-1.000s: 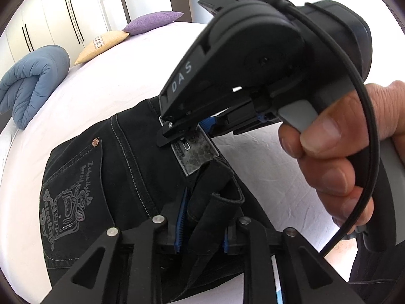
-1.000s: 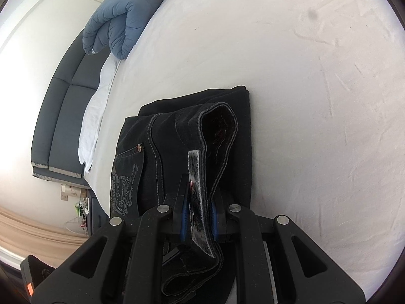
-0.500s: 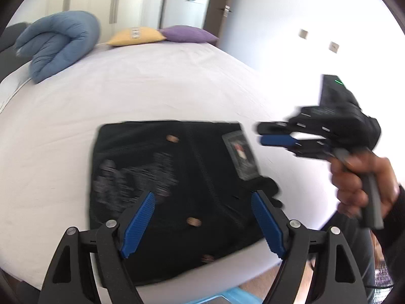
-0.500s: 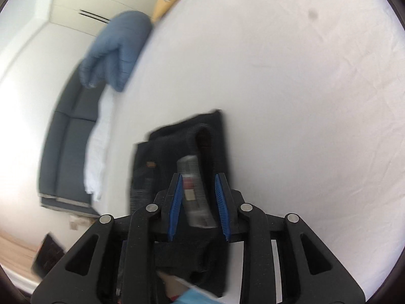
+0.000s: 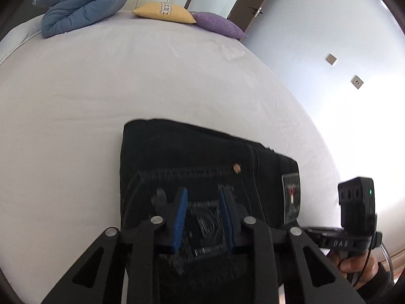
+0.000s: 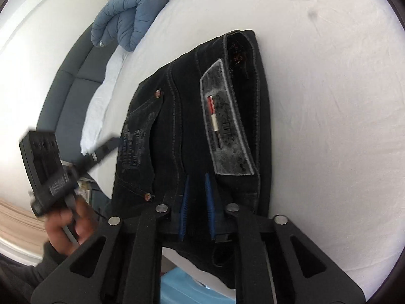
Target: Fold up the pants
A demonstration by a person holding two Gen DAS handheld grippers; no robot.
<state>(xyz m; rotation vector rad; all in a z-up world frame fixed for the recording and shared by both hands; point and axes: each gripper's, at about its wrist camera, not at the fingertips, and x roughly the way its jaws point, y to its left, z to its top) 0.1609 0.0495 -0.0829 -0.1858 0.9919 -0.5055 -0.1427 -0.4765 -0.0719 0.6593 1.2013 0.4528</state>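
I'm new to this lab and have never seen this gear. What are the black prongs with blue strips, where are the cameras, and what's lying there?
No robot here: a person holds a trigger-operated tool in each hand. Each picture comes from a camera on one tool, looking along its two blue-padded fingers. The left gripper and right gripper both hover, fingers apart, holding nothing. Folded black pants lie on a white bed. A rolled blue duvet lies farther away.
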